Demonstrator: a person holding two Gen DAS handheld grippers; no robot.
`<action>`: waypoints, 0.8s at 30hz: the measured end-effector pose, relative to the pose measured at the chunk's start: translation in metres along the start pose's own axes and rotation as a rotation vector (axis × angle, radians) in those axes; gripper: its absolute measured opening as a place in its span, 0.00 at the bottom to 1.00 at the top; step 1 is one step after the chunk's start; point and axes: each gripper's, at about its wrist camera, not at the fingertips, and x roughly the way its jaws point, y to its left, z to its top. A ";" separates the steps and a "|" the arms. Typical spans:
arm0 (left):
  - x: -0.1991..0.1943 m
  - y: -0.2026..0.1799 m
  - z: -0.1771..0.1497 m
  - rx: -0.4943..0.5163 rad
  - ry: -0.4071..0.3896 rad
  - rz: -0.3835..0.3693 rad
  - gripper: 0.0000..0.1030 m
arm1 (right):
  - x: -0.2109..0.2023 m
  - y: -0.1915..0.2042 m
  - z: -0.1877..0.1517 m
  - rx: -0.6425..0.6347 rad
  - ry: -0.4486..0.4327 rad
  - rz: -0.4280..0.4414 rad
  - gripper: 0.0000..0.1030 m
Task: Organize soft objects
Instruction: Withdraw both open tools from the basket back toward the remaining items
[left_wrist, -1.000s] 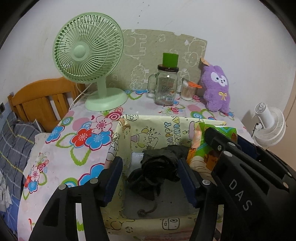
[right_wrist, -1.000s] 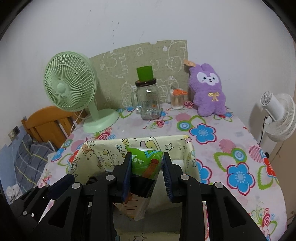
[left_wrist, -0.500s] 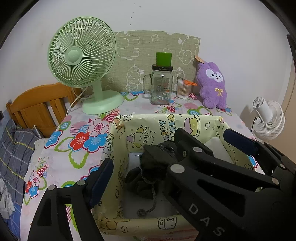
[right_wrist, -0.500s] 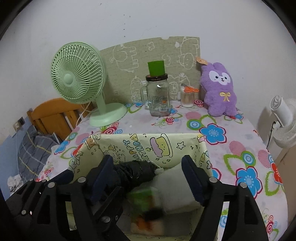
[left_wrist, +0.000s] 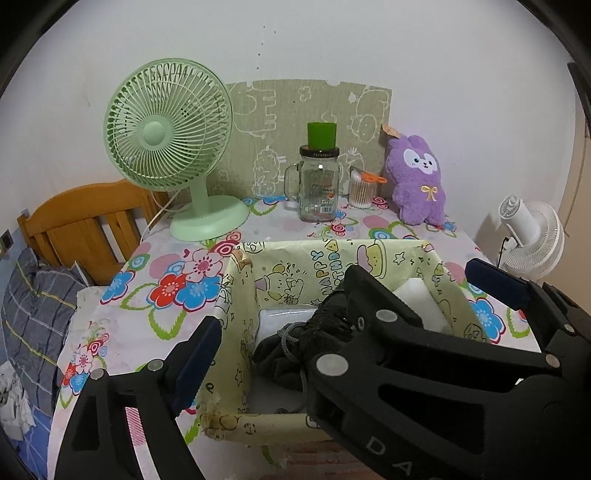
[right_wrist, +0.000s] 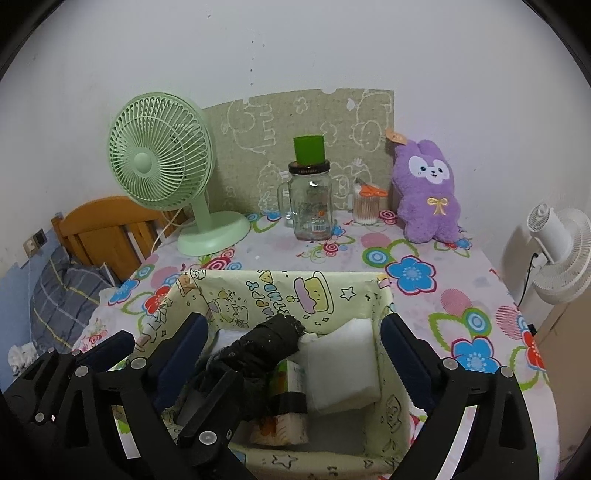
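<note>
Right wrist view: my right gripper (right_wrist: 291, 363) hung over the yellow patterned box (right_wrist: 280, 284), jaws opening wide with no pad pressing on anything. Between and below its jaws lay the box contents: the black fabric bundle (right_wrist: 269, 343) toward the left jaw, the white foam pad (right_wrist: 343, 365) leaning toward the right jaw, and the green snack packet (right_wrist: 290, 391) low between them, partly under the bundle. I judged the packet to be resting loose in the box, no longer gripped.

Left wrist view: my left gripper (left_wrist: 280, 332) was also opening, empty. Its one clearly visible jaw stood outside the box's left wall. The right gripper's black frame crossed in front of this camera and hid much of the box interior.

Risks noted from here:
- The two grippers stood very close, one frame overlapping the other. Lifting either without clearing the other first could knock them together.
- The left gripper's outer jaw sat just beside the thin box wall; a sideways drift could drag or crumple it, since the box looked like light card.
- The bundle's drawstring cord (left_wrist: 291, 345) lay loose near the jaws and could snag on a fingertip as I withdrew, pulling the bundle back out.
- The purple plush rabbit (right_wrist: 428, 195) was well beyond the jaws by the wall, near the glass jar (right_wrist: 310, 206); a careless reach could tip the jar.
</note>
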 end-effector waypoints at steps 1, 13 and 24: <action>-0.002 0.000 0.000 0.000 -0.005 0.001 0.87 | -0.003 0.000 0.000 0.001 -0.006 -0.003 0.96; -0.029 -0.003 -0.001 -0.003 -0.050 -0.003 0.94 | -0.038 0.002 0.001 -0.019 -0.068 -0.025 1.00; -0.052 -0.005 -0.005 -0.005 -0.075 -0.016 0.98 | -0.063 0.001 -0.004 -0.018 -0.049 0.050 1.00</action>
